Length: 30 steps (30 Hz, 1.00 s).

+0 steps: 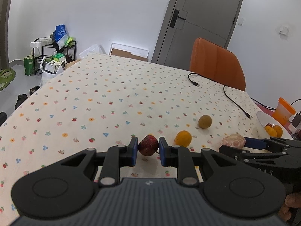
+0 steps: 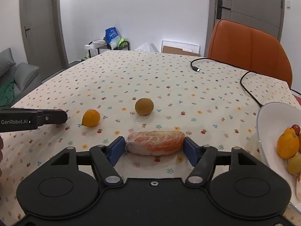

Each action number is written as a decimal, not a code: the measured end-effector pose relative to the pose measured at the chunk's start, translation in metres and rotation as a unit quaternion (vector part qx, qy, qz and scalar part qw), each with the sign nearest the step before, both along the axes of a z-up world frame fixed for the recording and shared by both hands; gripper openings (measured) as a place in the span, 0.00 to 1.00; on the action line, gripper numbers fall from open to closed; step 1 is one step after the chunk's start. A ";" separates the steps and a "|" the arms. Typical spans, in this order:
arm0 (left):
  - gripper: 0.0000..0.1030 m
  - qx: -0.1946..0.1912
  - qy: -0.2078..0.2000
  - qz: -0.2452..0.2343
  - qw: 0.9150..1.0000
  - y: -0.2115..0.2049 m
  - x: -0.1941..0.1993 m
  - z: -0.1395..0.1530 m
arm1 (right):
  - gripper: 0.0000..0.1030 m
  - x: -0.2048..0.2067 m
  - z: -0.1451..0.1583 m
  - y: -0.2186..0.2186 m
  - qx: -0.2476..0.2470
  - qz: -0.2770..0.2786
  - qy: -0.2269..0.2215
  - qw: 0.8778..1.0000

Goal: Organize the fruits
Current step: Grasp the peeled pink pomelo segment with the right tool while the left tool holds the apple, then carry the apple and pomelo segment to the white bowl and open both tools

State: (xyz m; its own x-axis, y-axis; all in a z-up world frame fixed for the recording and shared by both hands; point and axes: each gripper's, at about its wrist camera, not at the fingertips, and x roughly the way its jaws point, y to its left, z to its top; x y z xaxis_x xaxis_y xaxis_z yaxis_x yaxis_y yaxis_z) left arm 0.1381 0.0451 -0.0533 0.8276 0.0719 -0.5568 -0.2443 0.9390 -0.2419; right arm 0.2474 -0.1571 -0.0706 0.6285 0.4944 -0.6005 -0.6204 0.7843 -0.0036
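Two grippers at work over the floral tablecloth [image 2: 150, 79]. Left gripper [image 1: 147, 149]: blue pads pressed against a dark red fruit [image 1: 148, 145], narrow gap, fruit held just off or at the cloth; cannot tell which. Right gripper [image 2: 154, 146]: spread wide, pads touching both ends of a peeled pomelo segment [image 2: 155, 142] resting on the cloth at near centre. Loose fruit remaining: an orange [image 2: 91, 118] at left and a brown-green round fruit [image 2: 144, 106] farther back. White bowl [image 2: 267, 120] at right edge already holds several fruits. Step in hand looks like pickup of both pieces; next move likely calls for lifting and carrying rightward to the bowl, right gripper first.
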 end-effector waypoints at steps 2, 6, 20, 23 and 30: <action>0.22 0.001 -0.002 -0.004 1.000 -0.003 0.000 0.002 | 0.62 -0.002 0.003 -0.004 0.006 -0.003 -0.005 1.000; 0.22 0.003 -0.007 -0.012 1.000 -0.011 0.001 0.006 | 0.62 -0.005 0.012 -0.013 0.017 -0.008 -0.011 1.000; 0.22 0.018 -0.025 -0.051 0.998 -0.048 0.013 0.023 | 0.62 -0.011 0.042 -0.067 0.061 -0.057 -0.043 0.996; 0.22 0.022 -0.029 -0.062 0.997 -0.059 0.016 0.026 | 0.62 -0.011 0.045 -0.081 0.065 -0.070 -0.050 0.994; 0.22 0.029 -0.035 -0.089 0.995 -0.085 0.026 0.032 | 0.62 -0.010 0.046 -0.117 0.063 -0.108 -0.060 0.990</action>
